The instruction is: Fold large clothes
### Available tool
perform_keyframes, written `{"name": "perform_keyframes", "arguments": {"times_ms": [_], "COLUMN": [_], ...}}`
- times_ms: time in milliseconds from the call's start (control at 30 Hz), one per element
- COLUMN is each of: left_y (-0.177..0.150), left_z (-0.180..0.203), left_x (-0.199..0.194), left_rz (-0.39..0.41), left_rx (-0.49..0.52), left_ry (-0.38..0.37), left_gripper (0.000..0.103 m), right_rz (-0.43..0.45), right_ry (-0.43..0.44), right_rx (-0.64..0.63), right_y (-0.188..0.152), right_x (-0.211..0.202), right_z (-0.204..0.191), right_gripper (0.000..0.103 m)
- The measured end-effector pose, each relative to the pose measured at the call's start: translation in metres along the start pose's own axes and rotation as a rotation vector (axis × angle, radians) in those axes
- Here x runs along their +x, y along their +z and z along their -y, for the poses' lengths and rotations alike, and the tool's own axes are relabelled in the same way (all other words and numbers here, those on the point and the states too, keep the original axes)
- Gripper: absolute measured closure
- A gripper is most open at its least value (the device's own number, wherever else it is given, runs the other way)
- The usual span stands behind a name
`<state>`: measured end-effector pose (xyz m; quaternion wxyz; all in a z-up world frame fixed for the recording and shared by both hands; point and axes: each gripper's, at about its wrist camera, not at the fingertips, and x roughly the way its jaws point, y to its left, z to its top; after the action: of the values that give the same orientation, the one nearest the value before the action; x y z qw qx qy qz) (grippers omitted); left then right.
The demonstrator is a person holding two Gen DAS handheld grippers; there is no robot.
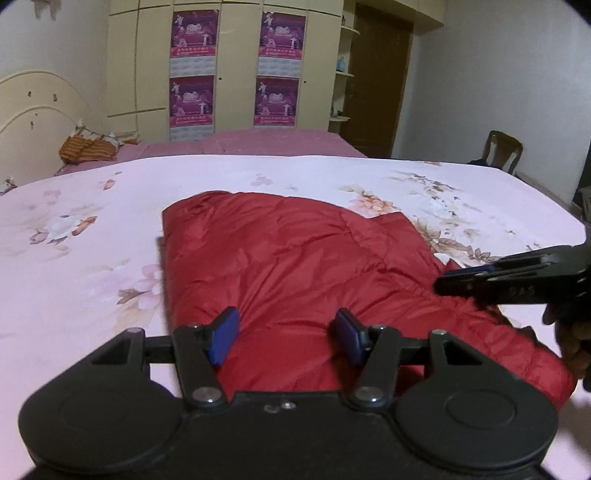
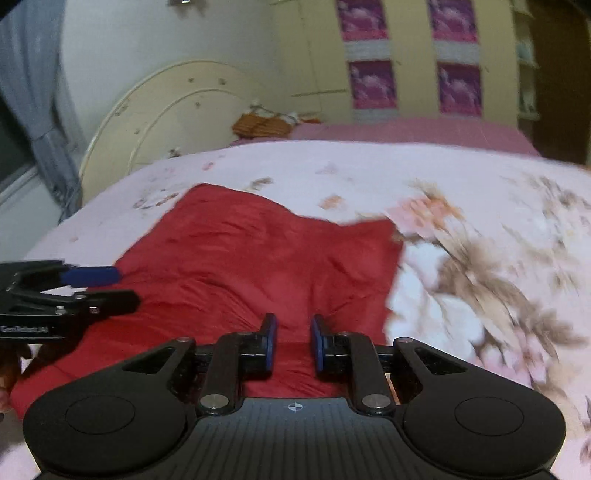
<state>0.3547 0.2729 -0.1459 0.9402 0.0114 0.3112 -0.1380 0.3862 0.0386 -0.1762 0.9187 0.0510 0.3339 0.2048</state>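
Red quilted jacket [image 1: 295, 266], folded flat on floral bedspread [image 1: 92, 221]

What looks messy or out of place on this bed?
The red jacket lies rumpled, its far edge uneven, with one corner jutting out to the right. A striped cloth is bunched by the headboard. Nothing looks spilled or damaged.

Near hem of the red jacket [image 1: 288, 258] hidden behind the left tongs [image 1: 286, 338]. Floral bedspread [image 2: 480, 236] smeared by motion blur at right. Purple posters [image 1: 194, 35] too small to read. Chair [image 1: 502, 149] partly hidden behind the bed.
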Motion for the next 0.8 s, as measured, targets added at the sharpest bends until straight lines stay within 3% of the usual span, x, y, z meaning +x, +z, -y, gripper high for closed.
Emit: {"name": "perform_keyframes", "arguments": {"times_ms": [133, 267, 400, 567, 800], "left_y": [-0.004, -0.019, -0.040, -0.061, -0.073], "left_z": [0.004, 0.022, 0.032, 0.038, 0.036], "left_x": [-0.028, -0.063, -0.076, -0.083, -0.088], "left_rz": [0.010, 0.028, 0.015, -0.005, -0.002], "left_rx": [-0.015, -0.013, -0.052, -0.052, -0.083], "left_ry": [0.006, -0.027, -0.023, 0.029, 0.062], "left_gripper": [0.047, 0.047, 0.047, 0.047, 0.045], "right_rz": [0.025, 0.092, 0.058, -0.018, -0.039], "right_ry": [-0.006, 0.106, 0.186, 0.099, 0.052], "right_rx": [0.037, -0.017, -0.114, -0.204, -0.158], "right_y": [0.003, -0.003, -0.024, -0.058, -0.071], "right_x": [-0.032, -0.082, -0.095, -0.083, -0.079], "right_z": [-0.003, -0.036, -0.077, -0.089, -0.076], "right_gripper": [0.085, 0.085, 0.085, 0.085, 0.085]}}
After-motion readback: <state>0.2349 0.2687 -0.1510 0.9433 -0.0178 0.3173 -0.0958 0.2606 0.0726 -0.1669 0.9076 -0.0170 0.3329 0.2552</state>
